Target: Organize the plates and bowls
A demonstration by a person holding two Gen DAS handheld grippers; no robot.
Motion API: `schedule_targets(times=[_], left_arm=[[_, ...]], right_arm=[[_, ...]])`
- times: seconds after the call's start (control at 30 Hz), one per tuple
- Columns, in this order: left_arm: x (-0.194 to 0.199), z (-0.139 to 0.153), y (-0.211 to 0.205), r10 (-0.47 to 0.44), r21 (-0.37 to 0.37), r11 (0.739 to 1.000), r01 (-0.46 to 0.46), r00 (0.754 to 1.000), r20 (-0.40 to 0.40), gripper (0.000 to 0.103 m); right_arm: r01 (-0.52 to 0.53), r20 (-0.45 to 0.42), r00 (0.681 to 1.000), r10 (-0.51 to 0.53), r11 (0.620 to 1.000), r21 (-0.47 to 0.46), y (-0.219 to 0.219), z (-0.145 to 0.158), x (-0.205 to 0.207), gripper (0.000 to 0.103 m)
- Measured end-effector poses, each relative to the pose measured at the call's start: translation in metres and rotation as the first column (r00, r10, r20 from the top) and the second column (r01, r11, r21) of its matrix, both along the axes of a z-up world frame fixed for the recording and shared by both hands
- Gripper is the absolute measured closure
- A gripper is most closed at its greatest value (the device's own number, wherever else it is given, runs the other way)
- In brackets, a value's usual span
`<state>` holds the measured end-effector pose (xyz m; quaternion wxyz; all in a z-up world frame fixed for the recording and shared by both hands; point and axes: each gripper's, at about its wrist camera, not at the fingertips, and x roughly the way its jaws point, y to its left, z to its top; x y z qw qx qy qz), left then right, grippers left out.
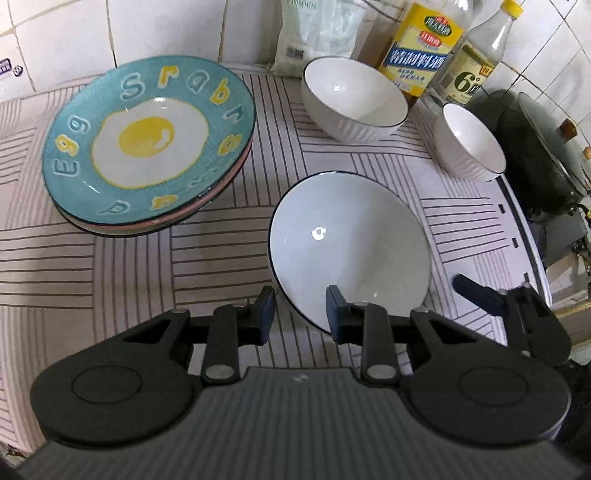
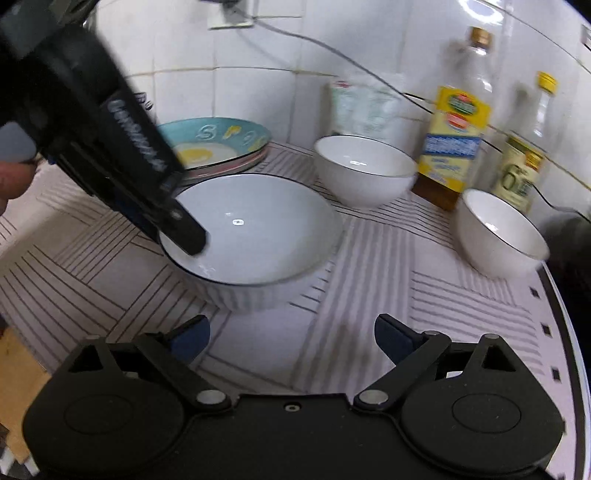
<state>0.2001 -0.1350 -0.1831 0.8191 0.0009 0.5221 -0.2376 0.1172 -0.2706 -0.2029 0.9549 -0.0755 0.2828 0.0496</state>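
A large white bowl (image 1: 351, 243) with a dark rim sits on the striped cloth (image 1: 184, 266). My left gripper (image 1: 301, 308) is shut on its near rim, one pad inside and one outside. In the right wrist view one of its fingers (image 2: 188, 236) reaches into the same bowl (image 2: 258, 229) from the upper left. My right gripper (image 2: 291, 323) stands open just in front of that bowl, with nothing between its fingers. Two smaller white bowls (image 1: 354, 99) (image 1: 469, 142) stand behind and to the right. A stack of plates topped by a teal egg plate (image 1: 147, 144) lies at the left.
Two bottles (image 1: 417, 48) (image 1: 476, 70) and a white bag (image 1: 317, 33) stand against the tiled wall. A dark wok with a lid (image 1: 535, 147) sits past the cloth's right edge. A person's hand shows at the left edge of the right wrist view.
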Motion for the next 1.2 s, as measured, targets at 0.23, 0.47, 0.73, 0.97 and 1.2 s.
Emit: schedule_targets(times=[0.23,0.47,0.73,0.97,1.2], left_arm=[[-0.015,0.05,-0.012,0.005,-0.082,0.997,0.006,0.991,0.134,0.074],[-0.001,0.072,-0.067,-0.028,-0.178,0.982,0.062,0.981,0.192,0.072],[0.016,0.067,-0.124,-0.008,-0.253,0.966,0.044,0.99,0.144,0.069],[0.051,0.034,-0.166,0.04,-0.246,0.969,-0.008,0.991,0.127,0.068],[0.064,0.001,-0.193,0.148,-0.212,0.97,-0.12,0.982,0.121,0.062]], right_arm=[[0.134,0.039,0.99,-0.138,0.986,0.097,-0.057,0.032,-0.014,0.027],[0.253,0.096,0.947,-0.307,0.894,0.37,-0.12,0.063,-0.017,0.038],[0.406,0.014,0.875,-0.484,0.75,0.522,-0.168,0.051,0.018,0.047],[0.477,0.015,0.813,-0.582,0.681,0.556,-0.185,0.033,0.047,0.047],[0.539,0.027,0.79,-0.612,0.715,0.444,-0.198,0.025,0.08,0.052]])
